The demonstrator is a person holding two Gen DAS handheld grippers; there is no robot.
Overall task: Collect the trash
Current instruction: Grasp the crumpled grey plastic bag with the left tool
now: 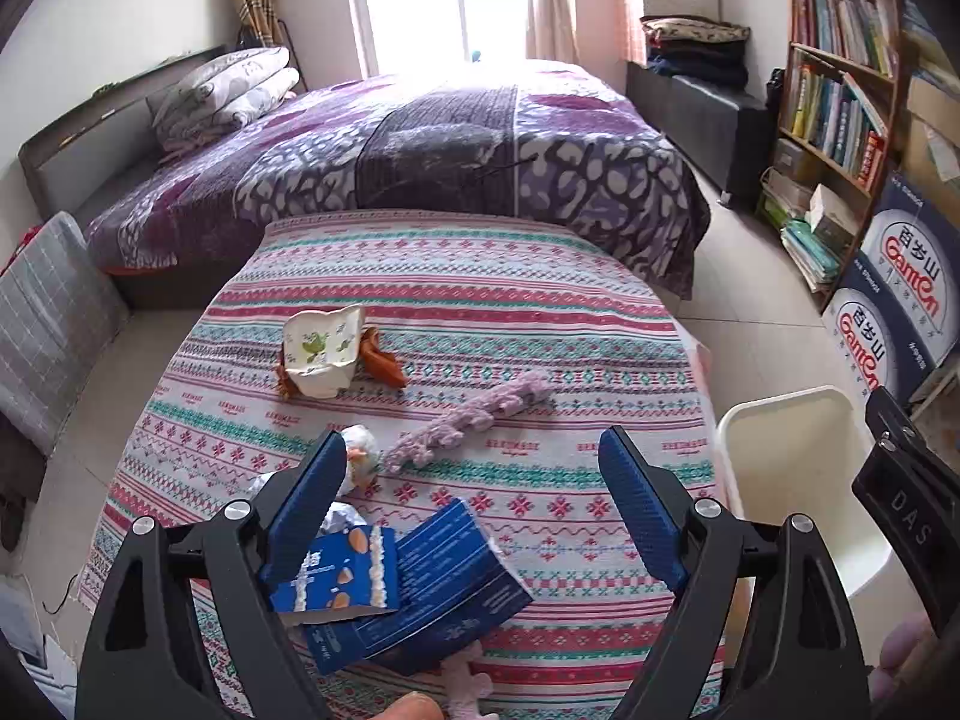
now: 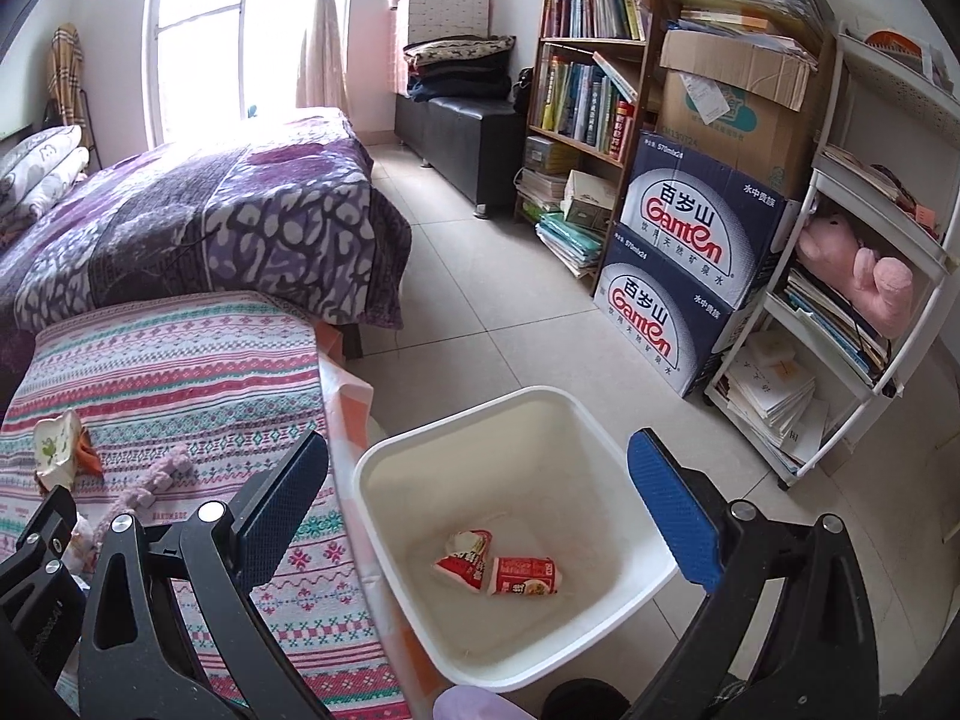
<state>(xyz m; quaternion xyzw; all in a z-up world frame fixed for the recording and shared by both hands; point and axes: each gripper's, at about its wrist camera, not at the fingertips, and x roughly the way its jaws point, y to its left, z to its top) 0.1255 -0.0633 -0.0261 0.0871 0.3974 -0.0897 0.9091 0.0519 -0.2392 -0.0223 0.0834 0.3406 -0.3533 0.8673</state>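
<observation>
A torn blue snack box (image 1: 414,588) lies on the patterned tablecloth (image 1: 540,324), under and between the wide-apart fingers of my left gripper (image 1: 474,462), which is open with its pads off the box. Farther back are a crumpled white carton (image 1: 321,354) with orange scraps (image 1: 384,360), a small crumpled wrapper (image 1: 360,456) and a purple knitted strip (image 1: 474,414). My right gripper (image 2: 480,480) hangs open and empty above the white bin (image 2: 420,438). At the bin's bottom lie two red-and-white wrappers (image 2: 462,558) (image 2: 525,576).
The bin (image 1: 780,414) stands on the tiled floor at the table's right edge. A purple bed (image 1: 480,138) is beyond the table. Water-bottle cartons (image 2: 678,264), a bookshelf (image 2: 594,60) and a white rack (image 2: 870,276) line the right wall.
</observation>
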